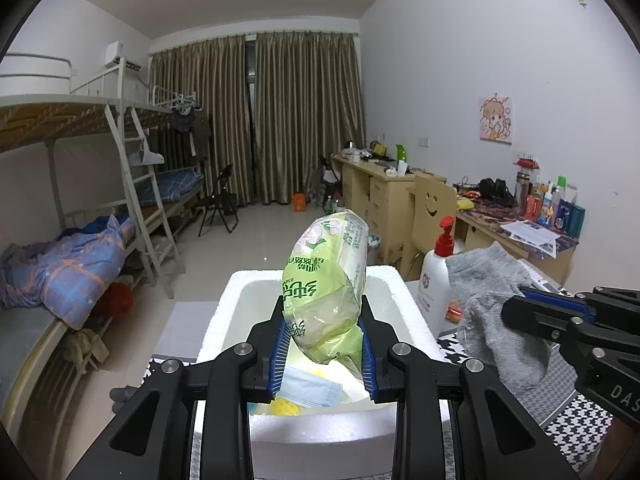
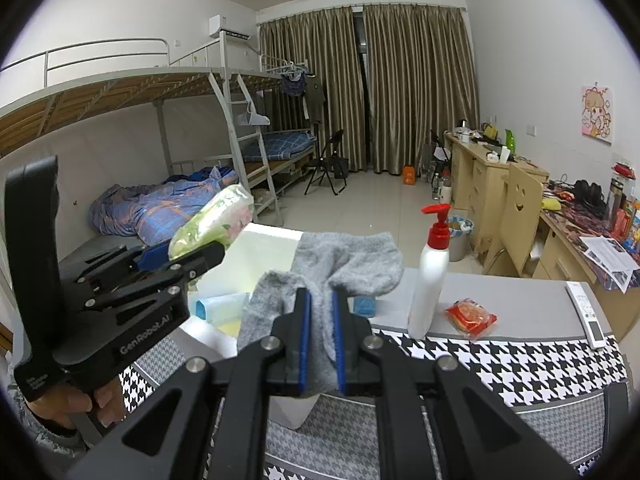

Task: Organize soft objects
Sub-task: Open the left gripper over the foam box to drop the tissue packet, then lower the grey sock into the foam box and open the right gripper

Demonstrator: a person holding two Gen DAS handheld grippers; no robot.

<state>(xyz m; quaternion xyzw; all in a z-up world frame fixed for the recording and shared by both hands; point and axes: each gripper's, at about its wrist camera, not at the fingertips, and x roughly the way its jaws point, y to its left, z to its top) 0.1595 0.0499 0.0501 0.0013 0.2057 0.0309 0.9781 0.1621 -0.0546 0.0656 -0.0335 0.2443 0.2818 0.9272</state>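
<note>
My left gripper [image 1: 323,312] is shut on a green tissue pack [image 1: 330,276] and holds it above the open white foam box [image 1: 228,312]. The box holds a blue face mask [image 1: 310,390] and something yellow. My right gripper [image 2: 320,300] is shut on a grey sock [image 2: 344,264], held just right of the box. The sock [image 1: 492,304] and the right gripper [image 1: 520,300] also show at the right of the left wrist view. The left gripper [image 2: 200,252] with the tissue pack [image 2: 212,220] shows at the left of the right wrist view, over the box [image 2: 272,240].
A white pump bottle with a red top [image 2: 430,280] stands on the table right of the box. A red snack packet [image 2: 472,316] and a white remote [image 2: 586,312] lie farther right on the houndstooth cloth [image 2: 500,364]. Bunk beds, desks and chairs stand beyond.
</note>
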